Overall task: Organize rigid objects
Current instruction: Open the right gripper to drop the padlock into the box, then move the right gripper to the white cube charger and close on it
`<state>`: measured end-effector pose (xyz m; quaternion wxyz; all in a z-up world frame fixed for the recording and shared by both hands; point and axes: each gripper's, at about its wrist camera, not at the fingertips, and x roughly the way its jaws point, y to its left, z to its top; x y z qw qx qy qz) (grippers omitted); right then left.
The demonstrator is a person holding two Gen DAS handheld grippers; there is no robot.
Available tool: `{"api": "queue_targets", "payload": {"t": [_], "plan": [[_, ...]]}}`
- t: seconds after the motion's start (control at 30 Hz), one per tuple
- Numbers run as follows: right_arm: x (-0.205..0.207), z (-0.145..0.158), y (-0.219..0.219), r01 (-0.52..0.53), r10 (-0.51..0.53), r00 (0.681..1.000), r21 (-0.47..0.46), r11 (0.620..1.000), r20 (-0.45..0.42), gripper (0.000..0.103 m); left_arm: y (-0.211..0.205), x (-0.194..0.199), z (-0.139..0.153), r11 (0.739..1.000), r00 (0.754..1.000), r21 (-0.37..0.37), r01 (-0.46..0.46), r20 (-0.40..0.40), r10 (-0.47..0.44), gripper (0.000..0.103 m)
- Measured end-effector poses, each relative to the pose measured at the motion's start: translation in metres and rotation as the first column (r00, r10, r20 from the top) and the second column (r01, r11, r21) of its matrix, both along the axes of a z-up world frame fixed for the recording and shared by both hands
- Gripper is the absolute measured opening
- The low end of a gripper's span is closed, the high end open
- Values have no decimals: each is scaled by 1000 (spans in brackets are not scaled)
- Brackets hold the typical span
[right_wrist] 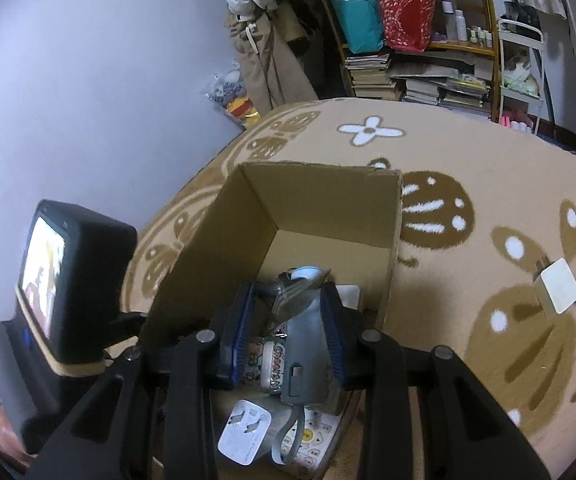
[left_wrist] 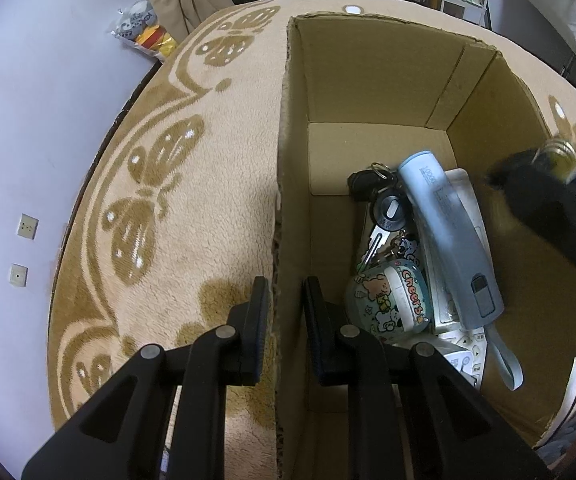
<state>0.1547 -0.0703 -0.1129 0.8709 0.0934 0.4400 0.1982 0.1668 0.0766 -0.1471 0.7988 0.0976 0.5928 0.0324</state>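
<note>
The left gripper [left_wrist: 285, 312] straddles the box [left_wrist: 288, 160] wall, one finger either side, slightly apart; whether they pinch the cardboard I cannot tell. Right of it, inside, lie keys [left_wrist: 384, 208], a "cheers" case [left_wrist: 392, 300] and a blue power bank [left_wrist: 448, 240] on a remote [left_wrist: 468, 344]. The right gripper [right_wrist: 288, 320] hangs over the box, pressing a fork [right_wrist: 296, 294] between its fingers. Released from here, the fork may bounce off the pile; right of the box, a white block [right_wrist: 559, 286] waits.
</note>
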Motion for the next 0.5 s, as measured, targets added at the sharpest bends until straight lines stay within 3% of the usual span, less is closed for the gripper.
{"api": "queue_targets", "payload": {"t": [0.33, 0.5], "plan": [[-1, 8, -9, 39, -39, 999, -3, 999, 5, 37, 0, 0, 1, 1000, 1000, -5, -2, -1, 2, 18], [1, 20, -23, 66, -66, 997, 13, 998, 29, 59, 0, 0, 1, 1000, 1000, -2, -1, -1, 1, 18]]}}
